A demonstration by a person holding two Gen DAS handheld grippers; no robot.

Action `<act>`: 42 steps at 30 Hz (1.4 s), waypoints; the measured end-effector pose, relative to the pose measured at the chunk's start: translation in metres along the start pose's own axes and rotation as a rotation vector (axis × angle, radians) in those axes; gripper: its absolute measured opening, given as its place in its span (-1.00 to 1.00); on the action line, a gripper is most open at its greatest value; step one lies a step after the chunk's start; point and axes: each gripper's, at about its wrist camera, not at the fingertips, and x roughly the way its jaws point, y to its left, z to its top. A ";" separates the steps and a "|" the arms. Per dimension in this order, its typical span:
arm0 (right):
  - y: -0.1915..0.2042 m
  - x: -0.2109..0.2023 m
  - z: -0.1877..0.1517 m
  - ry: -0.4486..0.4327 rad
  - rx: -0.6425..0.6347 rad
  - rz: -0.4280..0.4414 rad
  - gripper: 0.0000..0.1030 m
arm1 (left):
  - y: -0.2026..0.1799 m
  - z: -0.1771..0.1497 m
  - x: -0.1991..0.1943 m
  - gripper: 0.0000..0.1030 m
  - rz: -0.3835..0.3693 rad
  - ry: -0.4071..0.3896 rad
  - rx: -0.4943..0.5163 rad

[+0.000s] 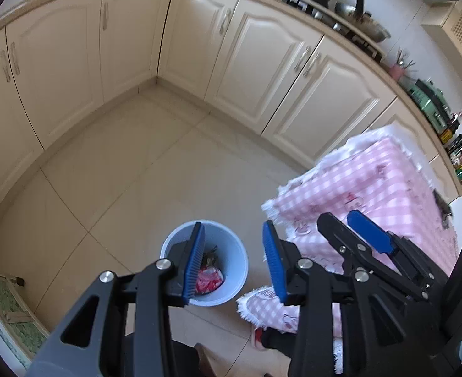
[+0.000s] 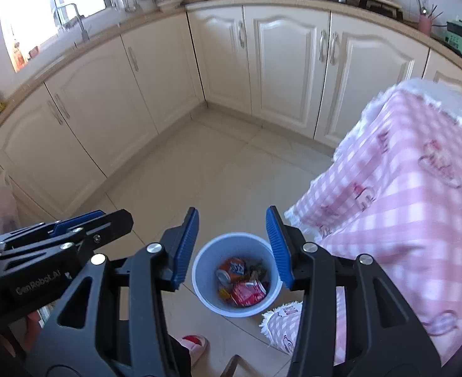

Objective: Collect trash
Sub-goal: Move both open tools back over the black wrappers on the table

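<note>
We are holding both tools released and empty, left tool [image 1: 234, 260] and right tool [image 2: 232, 248], above the blue bin [image 2: 237, 275] on the floor, trash [image 2: 246, 292] lying inside it.

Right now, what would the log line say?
left gripper: open, empty | right gripper: open, empty | bin: holds can, wrappers

A light blue round trash bin [image 2: 237, 275] stands upright on the tiled kitchen floor, just beside a pink checked cloth's hanging edge. Inside lie an orange soda can [image 2: 232, 270] on its side, a red crumpled wrapper [image 2: 248, 293] and some dark scraps.
</note>
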 end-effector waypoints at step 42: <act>-0.387 -0.204 -0.061 -0.235 0.516 -0.448 0.19 | -0.483 -0.044 0.071 0.06 -0.340 0.078 0.775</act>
